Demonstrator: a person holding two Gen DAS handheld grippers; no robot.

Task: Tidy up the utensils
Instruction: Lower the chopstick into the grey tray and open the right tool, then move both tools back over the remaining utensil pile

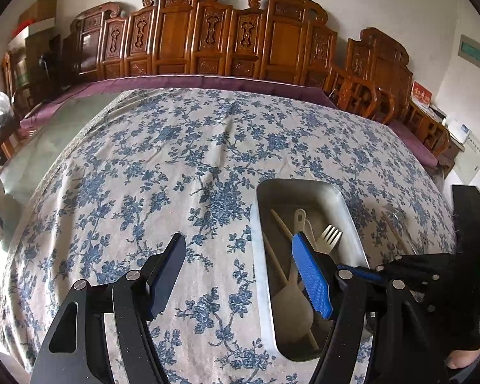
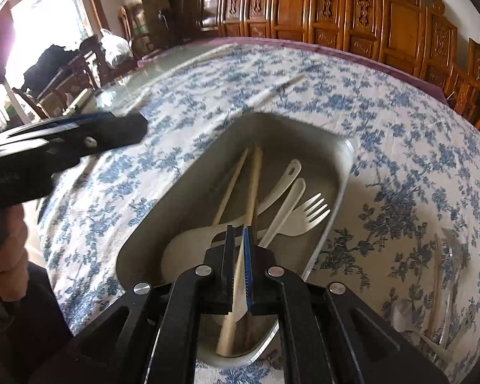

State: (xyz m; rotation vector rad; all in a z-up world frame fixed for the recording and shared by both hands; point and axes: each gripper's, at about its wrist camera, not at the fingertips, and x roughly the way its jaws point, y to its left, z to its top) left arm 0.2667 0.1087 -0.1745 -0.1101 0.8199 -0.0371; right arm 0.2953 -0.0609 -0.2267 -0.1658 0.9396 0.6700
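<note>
A metal tray [image 2: 188, 198] lies on the flowered tablecloth and holds a white fork [image 2: 307, 214], a white spoon [image 2: 288, 204], a pale rice paddle [image 2: 185, 249] and a loose chopstick [image 2: 232, 185]. My right gripper [image 2: 239, 233] hangs over the tray's near end, shut on a second chopstick [image 2: 254, 185] that slants down into the tray. My left gripper [image 1: 240, 256] stands open beside the tray [image 1: 259, 256], its blue-padded finger [image 1: 310, 275] over the tray's left part, with nothing between its fingers. The fork [image 1: 328, 236] shows past that finger.
To the right of the tray lies a clear plastic wrapper [image 2: 444, 288] with a wooden stick and a clear spoon. Carved wooden chairs [image 1: 208, 38] line the table's far side. The left gripper's body [image 2: 80, 140] and a hand show at the left in the right wrist view.
</note>
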